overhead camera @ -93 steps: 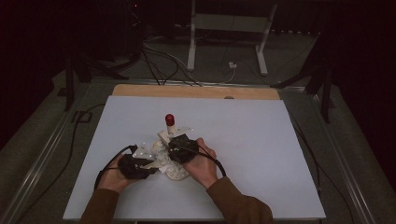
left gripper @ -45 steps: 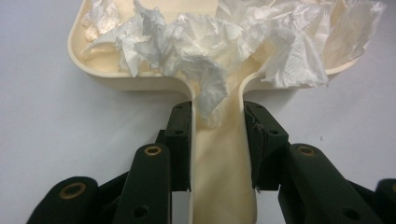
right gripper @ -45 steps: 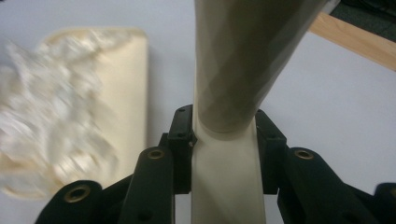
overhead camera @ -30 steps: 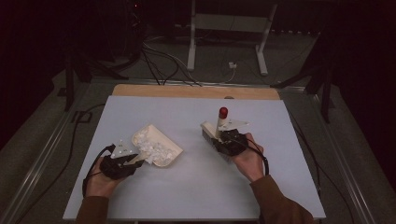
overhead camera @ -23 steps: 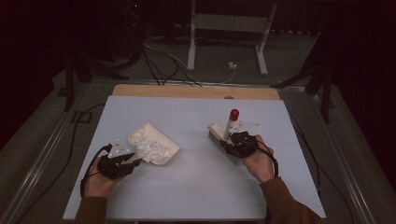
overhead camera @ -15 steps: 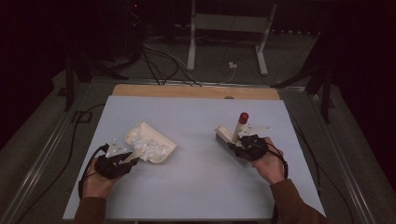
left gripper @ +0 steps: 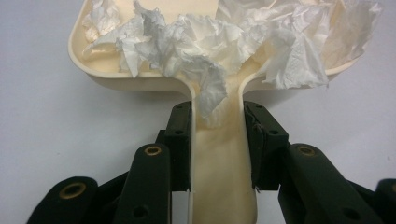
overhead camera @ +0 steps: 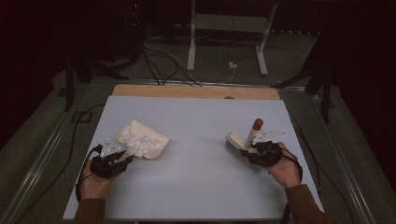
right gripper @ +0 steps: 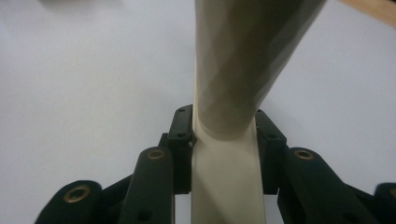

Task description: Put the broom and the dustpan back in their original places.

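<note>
A cream dustpan point(overhead camera: 145, 138) full of crumpled white paper scraps point(overhead camera: 140, 143) rests on the white table at the left. My left gripper point(overhead camera: 120, 158) is shut on its handle point(left gripper: 219, 158), both black jaws pressed to the sides. At the right, a cream hand brush point(overhead camera: 238, 148) with grey bristles and a red-tipped handle point(overhead camera: 256, 125) stands on the table. My right gripper point(overhead camera: 254, 150) is shut on the brush handle point(right gripper: 224, 158), which rises steeply before its camera.
The white tabletop point(overhead camera: 196, 158) has a wooden strip point(overhead camera: 196, 91) along its far edge. Black cables point(overhead camera: 79, 135) trail off the left side. A white metal stand point(overhead camera: 224, 32) and more cables sit on the floor beyond the table.
My right gripper has carried the brush rightwards, away from the dustpan. The left gripper and dustpan have shifted slightly left and towards the person.
</note>
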`<state>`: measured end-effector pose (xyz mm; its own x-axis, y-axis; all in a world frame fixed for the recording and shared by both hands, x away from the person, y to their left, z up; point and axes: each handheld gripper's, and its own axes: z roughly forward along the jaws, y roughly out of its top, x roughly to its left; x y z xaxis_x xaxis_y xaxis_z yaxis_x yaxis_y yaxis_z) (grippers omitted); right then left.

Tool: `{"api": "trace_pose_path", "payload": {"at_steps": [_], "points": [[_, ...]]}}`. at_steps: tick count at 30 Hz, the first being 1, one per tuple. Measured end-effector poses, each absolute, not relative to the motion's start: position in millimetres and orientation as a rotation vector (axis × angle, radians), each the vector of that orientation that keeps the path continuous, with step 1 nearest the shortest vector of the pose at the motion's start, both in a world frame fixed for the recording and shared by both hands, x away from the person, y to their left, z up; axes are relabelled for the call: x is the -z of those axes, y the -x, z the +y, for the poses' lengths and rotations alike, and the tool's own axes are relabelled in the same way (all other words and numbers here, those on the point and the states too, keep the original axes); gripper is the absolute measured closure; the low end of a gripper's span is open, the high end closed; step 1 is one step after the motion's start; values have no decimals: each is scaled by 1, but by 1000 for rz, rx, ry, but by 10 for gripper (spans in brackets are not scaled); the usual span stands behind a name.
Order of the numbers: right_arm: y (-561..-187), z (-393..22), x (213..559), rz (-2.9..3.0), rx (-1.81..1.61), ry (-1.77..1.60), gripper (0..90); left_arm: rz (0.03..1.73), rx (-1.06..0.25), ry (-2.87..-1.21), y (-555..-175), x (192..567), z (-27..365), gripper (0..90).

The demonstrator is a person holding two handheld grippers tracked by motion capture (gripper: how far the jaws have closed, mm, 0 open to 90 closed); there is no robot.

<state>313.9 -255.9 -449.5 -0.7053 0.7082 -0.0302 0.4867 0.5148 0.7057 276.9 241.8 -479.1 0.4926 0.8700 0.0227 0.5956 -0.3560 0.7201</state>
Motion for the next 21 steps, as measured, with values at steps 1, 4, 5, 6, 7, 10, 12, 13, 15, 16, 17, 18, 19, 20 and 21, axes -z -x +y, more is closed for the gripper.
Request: {"api": "trace_pose_path", "payload": {"at_steps": [1,4,5,6,7,10,12,13,15,16,17,18,19,20,21], "points": [[-314,-258,450,2456,-988,-995,665,1208,-543,-2074,-277,479,242,668],[-314,-261,453,2471,-982,-1001,665,1229,-557,-2058,-277,479,244,668],[-314,-262,455,2478,-974,-1002,665,1238,-559,-2054,-276,479,244,668],[-314,-263,457,2486,-963,-1009,665,1244,-563,-2050,-276,479,245,668],[-315,-264,459,2487,-969,-1002,664,1252,-571,-2047,-276,479,245,668],[-315,-265,459,2478,-979,-1017,663,1268,-578,-2043,-277,480,246,668],[-315,-265,459,2472,-974,-1030,662,1274,-579,-2037,-277,480,246,668],[-315,-265,458,2467,-973,-1033,657,1274,-581,-2033,-277,480,246,668],[-315,-265,455,2438,-1023,-1031,632,1275,-582,-2034,-277,480,246,668],[-314,-266,452,2416,-1048,-1040,630,1276,-582,-2033,-277,480,246,668],[-314,-266,448,2391,-1067,-1048,621,1279,-580,-2031,-277,480,246,668],[-314,-266,444,2370,-1090,-1048,621,1281,-583,-2031,-277,480,246,668],[-313,-266,440,2345,-1112,-1052,621,1285,-585,-2028,-277,480,246,668],[-312,-265,437,2319,-1132,-1058,621,1288,-584,-2024,-277,480,246,668],[-311,-265,433,2296,-1155,-1061,621,1291,-585,-2021,-278,480,245,668]]}}
